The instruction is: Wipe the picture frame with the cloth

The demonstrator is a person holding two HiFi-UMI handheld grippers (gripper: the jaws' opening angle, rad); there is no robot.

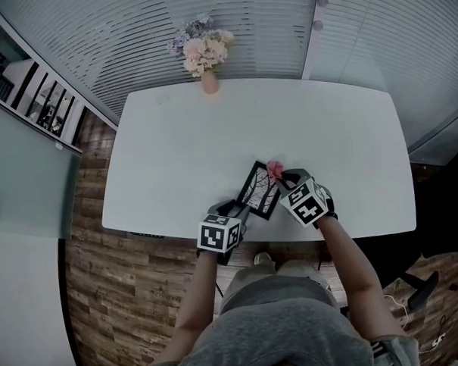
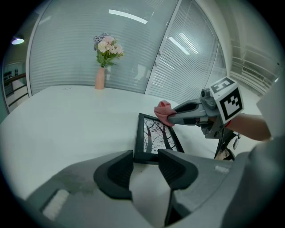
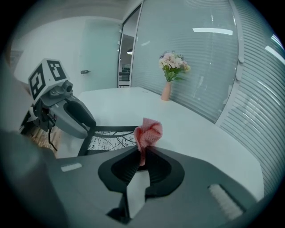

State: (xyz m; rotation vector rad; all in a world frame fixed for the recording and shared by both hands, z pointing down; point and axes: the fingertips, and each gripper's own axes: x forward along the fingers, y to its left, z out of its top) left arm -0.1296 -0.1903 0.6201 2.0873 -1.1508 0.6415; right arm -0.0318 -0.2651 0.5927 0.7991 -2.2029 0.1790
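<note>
Right gripper (image 3: pixel 142 156) pinches cloth (image 3: pixel 149 132) between jaws at picture frame (image 3: pixel 108 140) corner.

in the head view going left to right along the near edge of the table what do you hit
left hand-held gripper → picture frame → right hand-held gripper. The cloth pinched in the right one overlaps the frame, so it is left out of the order.

Nothing readable here, honestly. The left gripper (image 2: pixel 146 163) and right gripper (image 3: pixel 143 160) only carry black-and-white square markers (image 1: pixel 219 236), no letters or digits.
</note>
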